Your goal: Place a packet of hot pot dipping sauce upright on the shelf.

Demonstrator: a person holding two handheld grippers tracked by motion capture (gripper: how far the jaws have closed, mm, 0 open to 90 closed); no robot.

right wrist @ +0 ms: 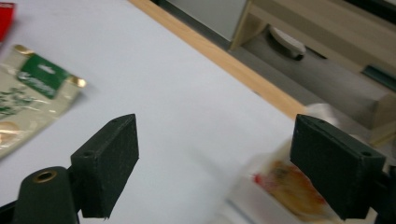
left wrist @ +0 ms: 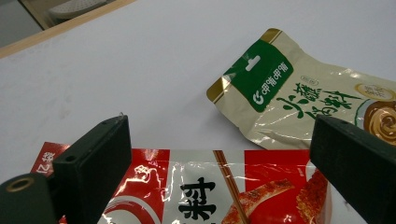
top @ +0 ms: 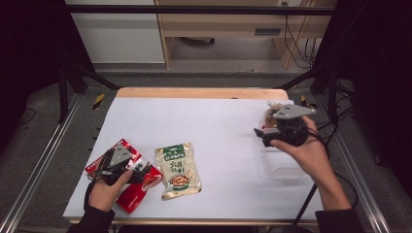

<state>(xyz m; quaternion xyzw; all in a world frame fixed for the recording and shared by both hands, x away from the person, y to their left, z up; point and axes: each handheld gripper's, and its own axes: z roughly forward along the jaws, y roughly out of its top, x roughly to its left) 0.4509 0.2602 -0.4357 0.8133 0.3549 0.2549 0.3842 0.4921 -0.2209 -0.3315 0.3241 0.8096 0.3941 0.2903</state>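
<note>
The high view shows the whole table (top: 218, 116) with its white cover. The left gripper (top: 133, 167) sits at the near left over the red packet (top: 138, 191). The beige packet (top: 178, 171) lies flat just beside the red one, to its right. The right gripper (top: 260, 132) is held at the far right, above a clear tub (top: 286, 170) and next to a third packet (top: 270, 115) at the table's far right corner.

The left gripper view gives detail the high view lacks. Its jaws stand wide apart with nothing pressed between them; the red packet (left wrist: 224, 191) lies below the gap, showing printed chopsticks and food. The beige packet (left wrist: 299, 102) shows its green header with a hang hole.

The right gripper view shows its jaws open, empty, and pointing along the table toward the far wooden edge. The beige packet (right wrist: 28, 102) appears at the left edge, cut off. The third packet (right wrist: 289, 186) appears blurred at lower right, partly behind the right-hand jaw.

In the high view the left hand (top: 104, 194) and gripper cover much of the red packet. The tub is transparent and faint; its contents cannot be made out. The third packet's print is unreadable in both views.
</note>
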